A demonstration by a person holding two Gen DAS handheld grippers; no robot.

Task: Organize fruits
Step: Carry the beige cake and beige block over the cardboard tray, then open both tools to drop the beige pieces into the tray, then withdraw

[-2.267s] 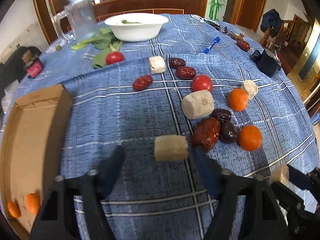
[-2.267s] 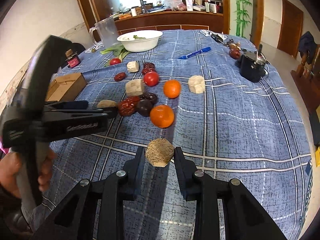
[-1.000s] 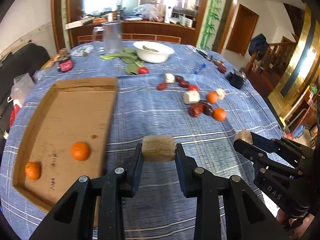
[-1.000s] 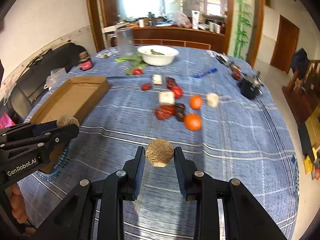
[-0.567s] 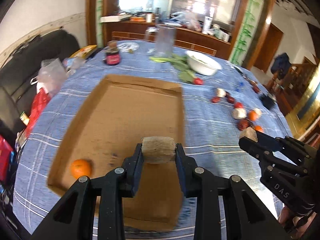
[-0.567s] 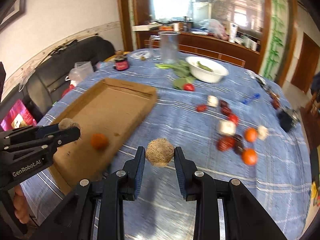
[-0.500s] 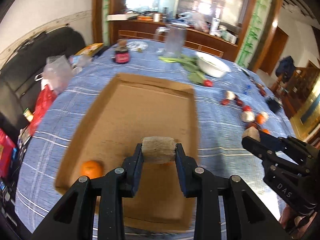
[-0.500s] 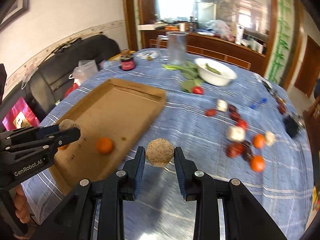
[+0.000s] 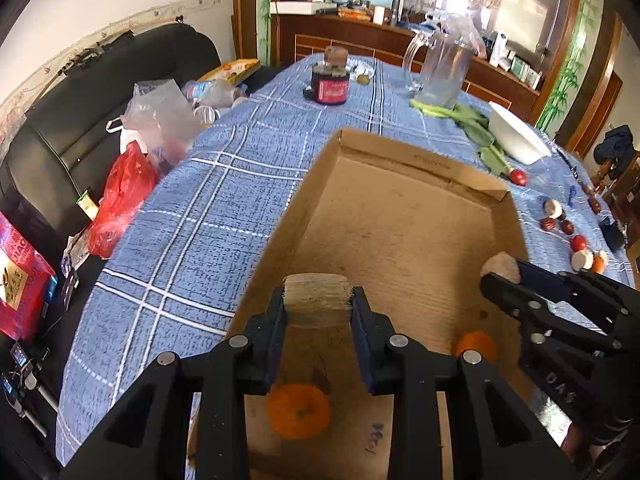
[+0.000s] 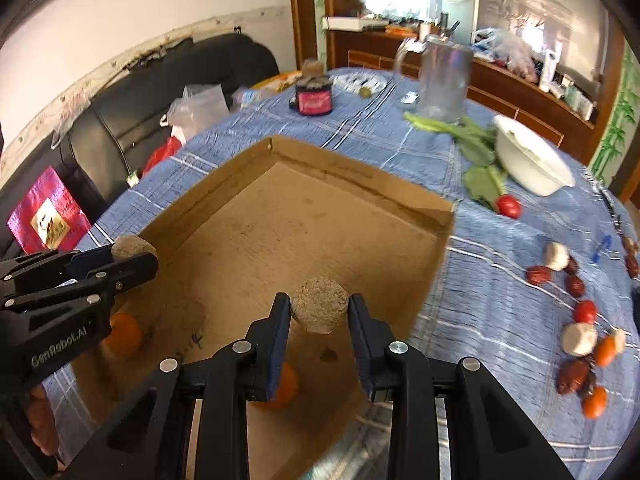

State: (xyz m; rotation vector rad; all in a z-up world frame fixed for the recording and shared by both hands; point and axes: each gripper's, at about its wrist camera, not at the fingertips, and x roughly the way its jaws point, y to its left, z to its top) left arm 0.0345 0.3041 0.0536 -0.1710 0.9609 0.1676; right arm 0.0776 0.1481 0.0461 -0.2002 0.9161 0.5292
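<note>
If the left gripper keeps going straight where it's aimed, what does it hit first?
Probably the bare floor of the cardboard tray; the left gripper, shut on its beige chunk, points down into it. Depth is uncertain.

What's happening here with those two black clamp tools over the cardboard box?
A person is sorting food on a table with a clamp tool in each hand. The left gripper pinches a beige cylinder-shaped piece, and the right gripper pinches a similar beige round piece. Both hang over the cardboard tray, where two oranges already lie. More fruit waits on the blue tablecloth.
</note>
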